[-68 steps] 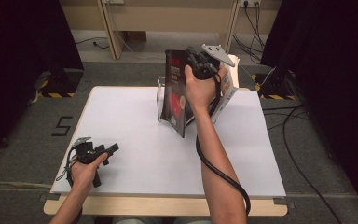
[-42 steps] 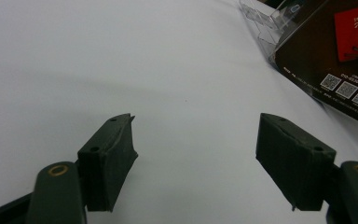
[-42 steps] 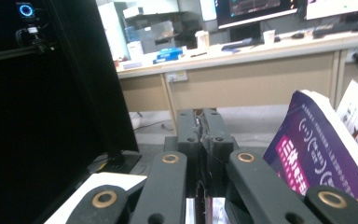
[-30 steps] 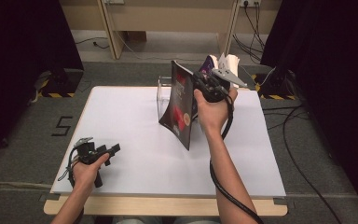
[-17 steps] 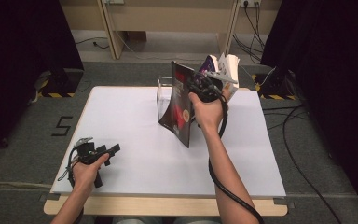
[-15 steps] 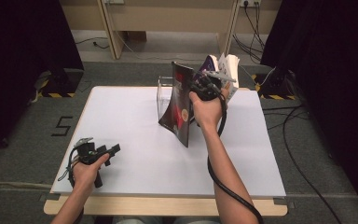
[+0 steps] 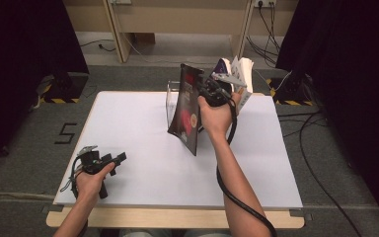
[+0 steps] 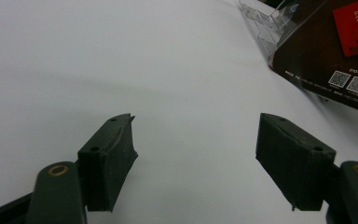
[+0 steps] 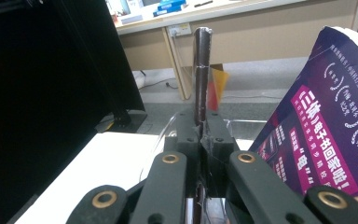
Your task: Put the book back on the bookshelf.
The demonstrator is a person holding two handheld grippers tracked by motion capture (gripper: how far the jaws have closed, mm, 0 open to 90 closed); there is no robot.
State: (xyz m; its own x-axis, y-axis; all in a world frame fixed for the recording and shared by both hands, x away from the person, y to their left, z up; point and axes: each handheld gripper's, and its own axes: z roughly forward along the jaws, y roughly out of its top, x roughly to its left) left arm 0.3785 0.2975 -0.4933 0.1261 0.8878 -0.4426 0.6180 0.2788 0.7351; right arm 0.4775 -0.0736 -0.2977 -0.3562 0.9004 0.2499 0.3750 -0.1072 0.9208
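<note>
A thin dark book (image 7: 187,111) with red patches is tilted beside a clear plastic stand (image 7: 170,98) at the table's far middle. My right gripper (image 7: 203,90) is shut on its upper edge. In the right gripper view the book (image 9: 201,65) stands edge-on between the closed jaws of that gripper (image 9: 200,135). Its lower corner (image 8: 328,60), with small square codes, points toward the table's middle; I cannot tell whether it touches. My left gripper (image 7: 120,158) rests at the near left, and its gripper (image 8: 196,154) is open with nothing between the jaws.
A purple book (image 7: 223,66) with white pages leans just right of the stand, close beside the right gripper; it is the purple book (image 9: 326,126) with pink lettering. The white table (image 7: 138,123) has bare room between both hands. Dark curtains flank the table.
The right hand shifted a little to the right with the dark book, and the book's lower corner swung nearer to me. The left hand stayed put.
</note>
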